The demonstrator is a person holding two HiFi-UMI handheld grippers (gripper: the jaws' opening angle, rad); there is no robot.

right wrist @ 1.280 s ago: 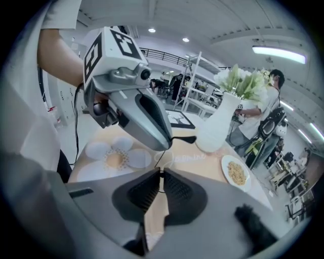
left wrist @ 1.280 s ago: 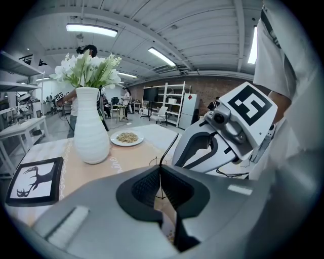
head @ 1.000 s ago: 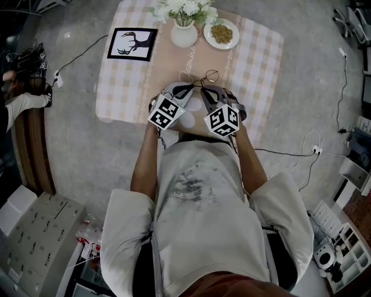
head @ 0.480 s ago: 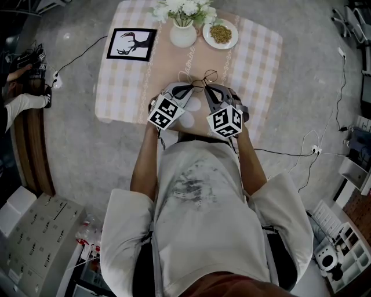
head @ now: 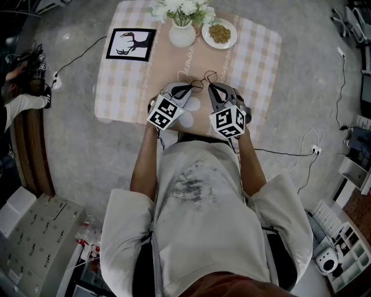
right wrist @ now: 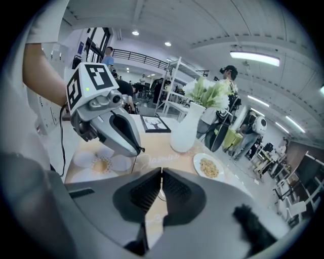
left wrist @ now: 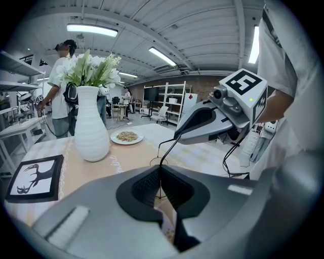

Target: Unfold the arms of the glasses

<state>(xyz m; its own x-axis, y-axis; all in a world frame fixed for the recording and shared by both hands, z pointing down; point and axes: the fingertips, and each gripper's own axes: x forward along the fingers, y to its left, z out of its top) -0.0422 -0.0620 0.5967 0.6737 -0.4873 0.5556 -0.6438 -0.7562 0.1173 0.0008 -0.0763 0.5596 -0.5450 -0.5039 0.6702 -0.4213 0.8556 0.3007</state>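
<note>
A white vase stands at the far end of the checked tablecloth. White flowers fill the vase. A plate of grain-like food sits just right of the vase. A framed stag picture lies flat, left of the vase.

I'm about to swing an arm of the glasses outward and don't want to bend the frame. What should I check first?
1. The left claw is shut on the glasses: ok.
2. The right claw is shut on a thin wire of the frame: ok.
3. The right claw pinches an arm, not the rim: cannot tell.
4. The vase and plate stand well apart from both claws: ok.
5. The arm is not yet fully open: cannot tell, the wire is too thin.
</note>
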